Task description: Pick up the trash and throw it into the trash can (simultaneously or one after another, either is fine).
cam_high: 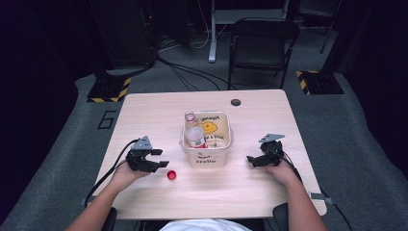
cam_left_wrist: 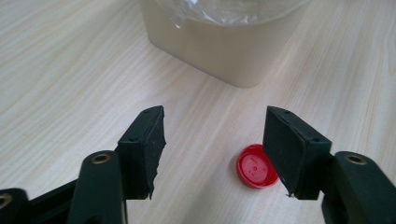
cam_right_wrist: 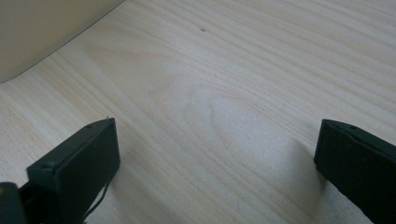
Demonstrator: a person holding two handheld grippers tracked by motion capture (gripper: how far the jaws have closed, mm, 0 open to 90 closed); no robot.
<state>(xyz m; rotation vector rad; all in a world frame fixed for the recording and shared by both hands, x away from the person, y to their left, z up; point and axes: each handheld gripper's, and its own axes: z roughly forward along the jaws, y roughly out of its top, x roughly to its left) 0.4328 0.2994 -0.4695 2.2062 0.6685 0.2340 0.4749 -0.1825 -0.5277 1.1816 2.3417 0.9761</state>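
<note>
A small red bottle cap (cam_high: 171,175) lies on the wooden table in front of a cream plastic bin (cam_high: 207,159) marked "Hello". In the bin stands a clear bottle (cam_high: 196,137) with a red label, its neck uncapped. My left gripper (cam_high: 162,159) is low over the table just left of the cap. In the left gripper view its jaws (cam_left_wrist: 215,112) stand apart, and the cap (cam_left_wrist: 252,165) lies between them, close against the right-hand pad, with the bin wall (cam_left_wrist: 233,56) ahead. My right gripper (cam_high: 251,161) rests right of the bin, open (cam_right_wrist: 217,126) over bare wood.
The bin corner (cam_right_wrist: 37,32) shows at the upper left of the right gripper view. A dark cable grommet (cam_high: 235,102) sits near the table's far edge. A folding chair (cam_high: 262,45) and floor cables lie beyond the table.
</note>
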